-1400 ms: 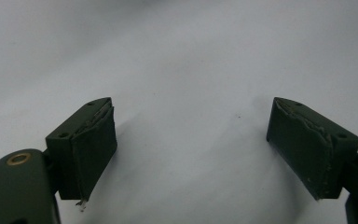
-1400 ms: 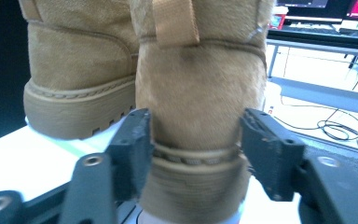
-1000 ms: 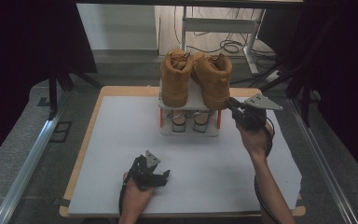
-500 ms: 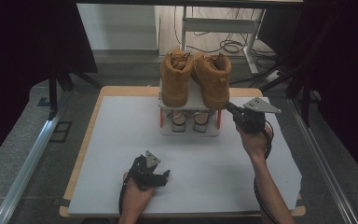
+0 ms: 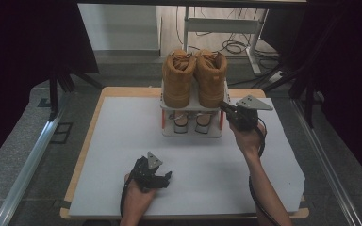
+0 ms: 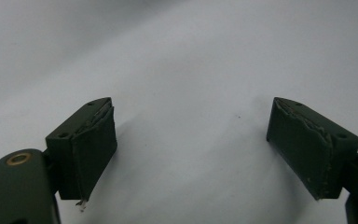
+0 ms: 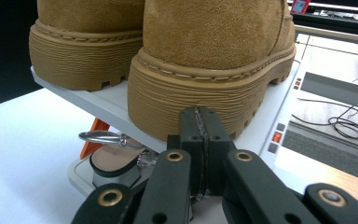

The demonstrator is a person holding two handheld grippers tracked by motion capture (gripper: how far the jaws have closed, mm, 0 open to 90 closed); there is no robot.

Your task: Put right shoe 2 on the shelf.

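Two tan suede boots stand side by side on the top shelf of a small white rack at the back of the table. A pair of sandals sits on the lower shelf. My right gripper is shut with nothing in it, its tips at the right boot's heel sole by the rack's right front corner. In the right gripper view its jaws are pressed together just below that sole. My left gripper rests low on the white tabletop near the front edge, open and holding nothing.
A white sheet covers the wooden table. An orange rack post and a metal sandal buckle show under the top shelf. Dark curtains stand at both sides, with desk legs and cables on the floor behind.
My right gripper has stayed at the rack's right front corner, shifting slightly. The left gripper has stayed in place on the table.
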